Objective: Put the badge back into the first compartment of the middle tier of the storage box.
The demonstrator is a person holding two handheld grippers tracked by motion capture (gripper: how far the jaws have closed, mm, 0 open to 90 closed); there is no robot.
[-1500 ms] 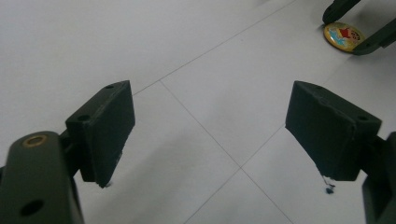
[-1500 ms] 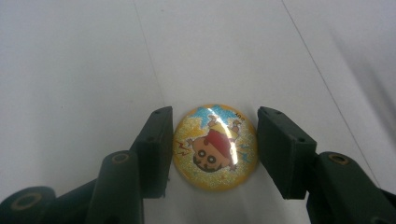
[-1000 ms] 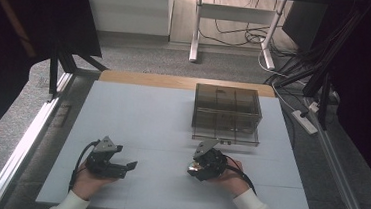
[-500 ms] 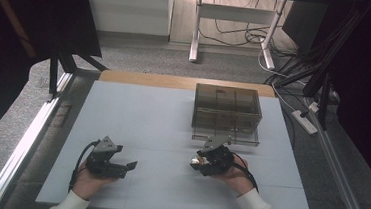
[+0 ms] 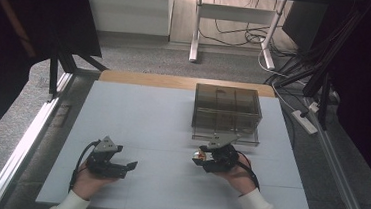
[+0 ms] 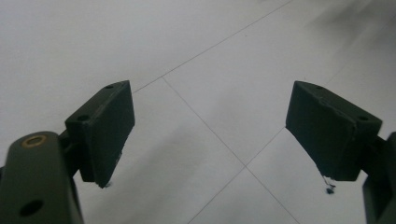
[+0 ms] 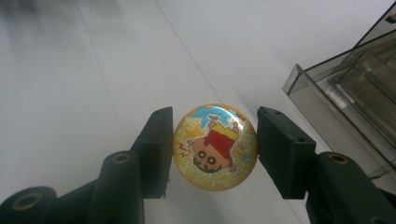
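Note:
A round yellow glitter badge [image 7: 215, 146] with a cartoon figure sits between the jaws of my right gripper [image 7: 211, 148], which is shut on its edges and holds it above the white table. In the high view that right gripper [image 5: 202, 157] hovers just in front of a smoky clear plastic box [image 5: 227, 111], and the badge [image 5: 198, 157] shows as a small pale spot at its tip. My left gripper [image 5: 129, 167] rests low at the front left of the table; its jaws [image 6: 210, 135] stand wide open with only bare table between them.
The clear box's near corner [image 7: 345, 88] lies to the right of the right gripper. The white table [image 5: 147, 116] has thin seam lines and a wooden strip [image 5: 145, 79] along its far edge. Metal frame rails [image 5: 25, 137] run down both sides.
My right gripper has risen a little and moved toward the clear box with the badge in its jaws. The left gripper has stayed where it was.

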